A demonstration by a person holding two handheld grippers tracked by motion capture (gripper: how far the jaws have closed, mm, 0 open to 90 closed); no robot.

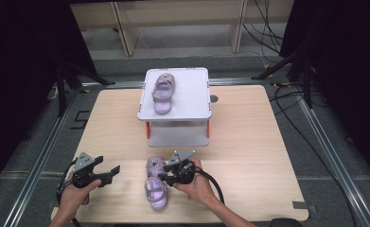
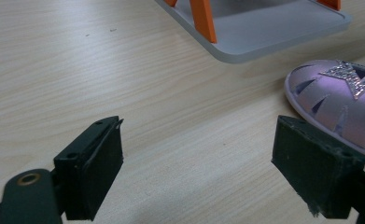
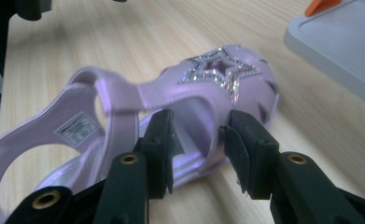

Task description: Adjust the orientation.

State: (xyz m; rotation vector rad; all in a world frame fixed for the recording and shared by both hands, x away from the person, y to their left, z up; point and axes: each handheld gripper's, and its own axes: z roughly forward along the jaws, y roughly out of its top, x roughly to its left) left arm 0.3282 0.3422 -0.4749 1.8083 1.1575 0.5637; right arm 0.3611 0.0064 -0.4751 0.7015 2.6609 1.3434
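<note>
A purple sandal [image 1: 156, 187] with a glittery star [image 3: 217, 70] lies on the table near the front edge, toe toward the stand. My right gripper [image 1: 162, 176] is at its right side. In the right gripper view the gripper [image 3: 196, 140] has one jaw inside the shoe and one outside, shut on the side strap. A matching sandal [image 1: 162, 93] rests on top of the white stand [image 1: 192, 101]. My left gripper [image 1: 114, 172] hovers wide open to the left of the table sandal. In the left gripper view the gripper [image 2: 196, 154] holds nothing, with the sandal's toe [image 2: 339, 98] just beyond its right jaw.
The stand has orange legs [image 2: 202, 18] and a grey base plate [image 2: 264, 32] on the wooden table [image 1: 249, 137]. Black cables trail on the floor at the far right. Bare tabletop lies to the left and right of the stand.
</note>
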